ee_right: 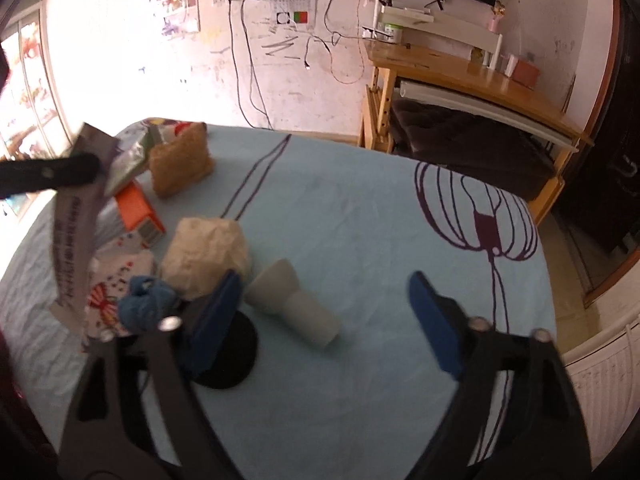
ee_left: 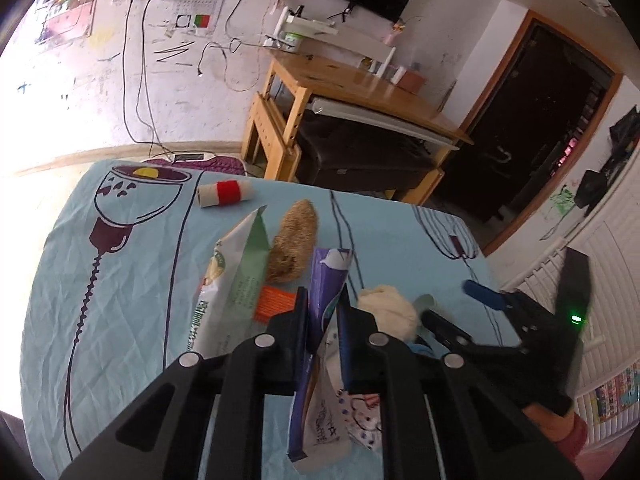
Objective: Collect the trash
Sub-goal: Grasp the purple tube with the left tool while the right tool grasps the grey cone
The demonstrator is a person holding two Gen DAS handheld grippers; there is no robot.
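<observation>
While your left gripper (ee_left: 323, 300) pinches the crumpled purple-and-white plastic wrapper (ee_left: 320, 344) in closed jaws, your right gripper (ee_right: 324, 304) jaws gape empty around the grey paper cup (ee_right: 294, 306).

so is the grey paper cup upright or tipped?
Tipped: the grey paper cup lies on its side on the tablecloth, between the open right gripper's fingers.

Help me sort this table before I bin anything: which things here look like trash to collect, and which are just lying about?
Likely trash:
- purple wrapper, clamped in the left gripper
- green-and-white bag
- crumpled paper ball
- grey paper cup, lying on its side ahead of the open right gripper

Probably just lying about:
- brown sponge
- red-banded roll
- blue cloth
</observation>
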